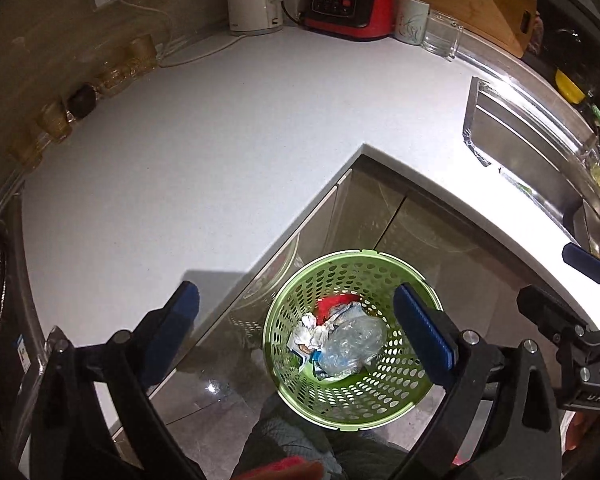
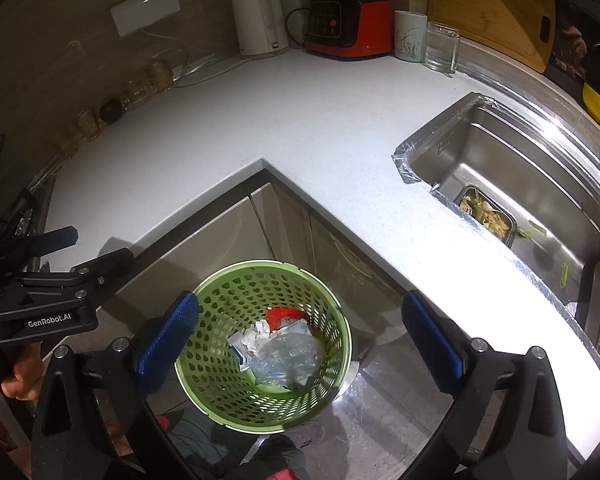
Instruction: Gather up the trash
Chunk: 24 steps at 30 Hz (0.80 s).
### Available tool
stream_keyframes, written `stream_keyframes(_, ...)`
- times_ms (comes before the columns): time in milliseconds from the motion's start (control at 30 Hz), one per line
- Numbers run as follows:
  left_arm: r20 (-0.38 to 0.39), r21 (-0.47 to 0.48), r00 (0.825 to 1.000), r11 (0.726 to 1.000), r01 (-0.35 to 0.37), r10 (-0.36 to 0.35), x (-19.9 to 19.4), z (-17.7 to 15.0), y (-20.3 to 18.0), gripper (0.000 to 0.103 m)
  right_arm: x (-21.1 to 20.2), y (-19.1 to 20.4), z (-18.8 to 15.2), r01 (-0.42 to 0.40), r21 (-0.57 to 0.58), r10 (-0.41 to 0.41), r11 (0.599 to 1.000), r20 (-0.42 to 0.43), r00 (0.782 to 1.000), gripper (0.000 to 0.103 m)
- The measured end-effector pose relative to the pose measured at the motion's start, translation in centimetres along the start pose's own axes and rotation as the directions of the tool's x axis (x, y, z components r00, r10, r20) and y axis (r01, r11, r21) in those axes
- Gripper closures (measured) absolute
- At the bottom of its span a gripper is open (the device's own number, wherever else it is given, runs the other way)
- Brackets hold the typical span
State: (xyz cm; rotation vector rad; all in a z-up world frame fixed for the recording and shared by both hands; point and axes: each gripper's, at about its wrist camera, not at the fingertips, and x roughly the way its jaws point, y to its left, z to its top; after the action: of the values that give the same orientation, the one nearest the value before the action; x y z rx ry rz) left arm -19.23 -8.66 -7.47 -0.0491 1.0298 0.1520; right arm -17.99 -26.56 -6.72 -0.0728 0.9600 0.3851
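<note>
A green perforated basket [image 1: 296, 380] stands on the floor in the inner corner of the L-shaped white counter [image 1: 204, 152]; it also shows in the right wrist view [image 2: 208, 308]. Inside lie a crumpled clear plastic bottle [image 1: 350, 344], crumpled white paper [image 1: 310, 332] and something red [image 1: 332, 303]; the same bottle [image 2: 288, 356] and paper [image 2: 252, 338] show in the right wrist view. My left gripper [image 1: 300, 328] is open and empty above the basket. My right gripper [image 2: 304, 336] is open and empty above it too. The left gripper also shows in the right wrist view [image 2: 84, 252].
A steel sink [image 2: 512, 168] with food scraps in a strainer [image 2: 488, 216] sits at the right. At the back stand a white kettle [image 2: 258, 16], a red appliance [image 2: 350, 20], a mug [image 2: 410, 36], a glass [image 2: 442, 46] and a cutting board [image 2: 492, 8]. Glass jars [image 1: 112, 76] line the left wall.
</note>
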Motion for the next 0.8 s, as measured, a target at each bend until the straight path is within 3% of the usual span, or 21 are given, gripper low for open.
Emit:
stream_keyframes(233,0.024,-0.018,1.0,1.0,-0.018,0.018,-1.2,0.5,0.7,0.01,-0.9,0.4,0.8,-0.004,-0.006,0.004,1.0,0.016,1.0,0.002)
stream_keyframes(467,0.134,-0.017,0.989,0.998,-0.064,0.066,-6.8,3.7,1.4,0.008,-6.2,2.2,5.0,0.014,-0.038,-0.008,0.999,0.137,0.99,0.002)
stream_keyframes(667,0.24,-0.102,0.962,0.989,-0.11,0.131,-13.3,7.8,3.5,0.008,-11.9,4.2,10.0,0.034,-0.098,-0.006,0.995,0.273,0.962,0.002)
stream_keyframes(800,0.319,-0.157,0.928,0.976,-0.149,0.192,-17.9,9.9,4.4,0.008,-16.2,5.2,13.4,0.03,-0.132,0.021,0.991,0.372,0.928,0.002)
